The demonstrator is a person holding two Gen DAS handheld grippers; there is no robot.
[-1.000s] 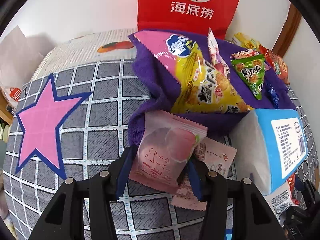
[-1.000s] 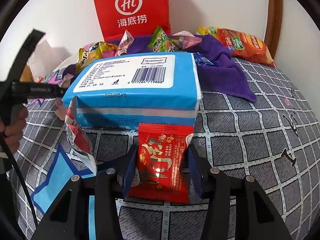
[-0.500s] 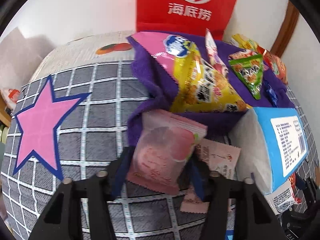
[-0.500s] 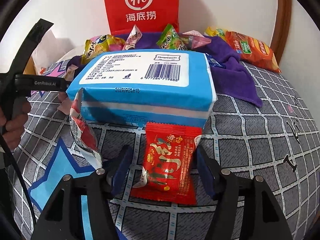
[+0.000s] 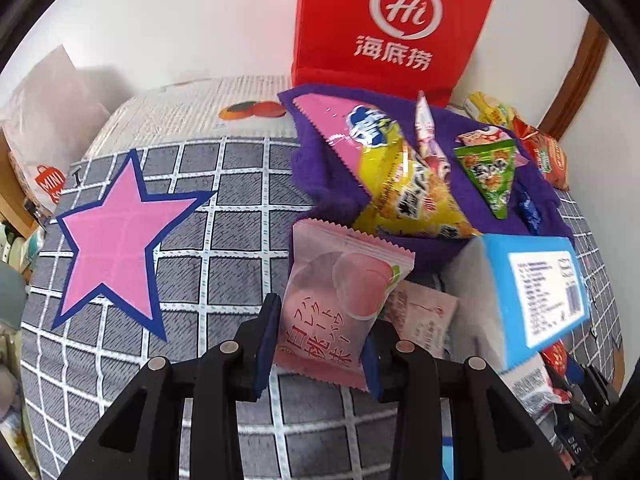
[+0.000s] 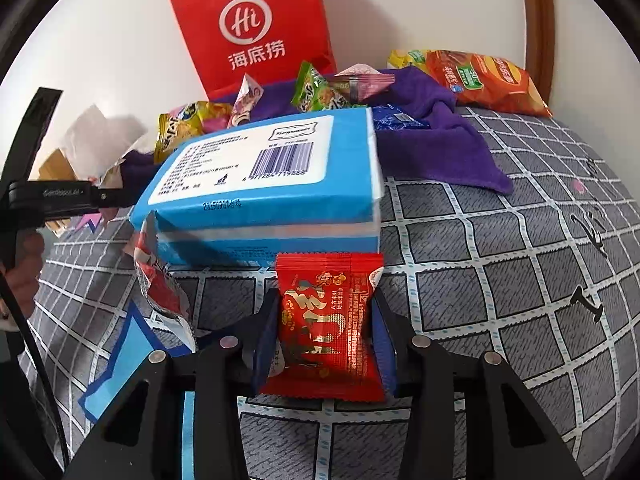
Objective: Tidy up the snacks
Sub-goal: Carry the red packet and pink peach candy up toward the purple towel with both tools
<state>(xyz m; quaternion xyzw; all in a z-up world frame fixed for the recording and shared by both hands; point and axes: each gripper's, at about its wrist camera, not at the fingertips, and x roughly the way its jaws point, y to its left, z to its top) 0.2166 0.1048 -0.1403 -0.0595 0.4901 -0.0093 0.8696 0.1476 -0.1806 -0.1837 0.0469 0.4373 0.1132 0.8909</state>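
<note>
While packs crowd right, checked cloth (image 5: 240, 208) lies open leftward.

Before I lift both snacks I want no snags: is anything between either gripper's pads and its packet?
Nothing visible. The left gripper is closing with its pads on the pink peach packet; the right gripper is closing on the red packet.
</note>
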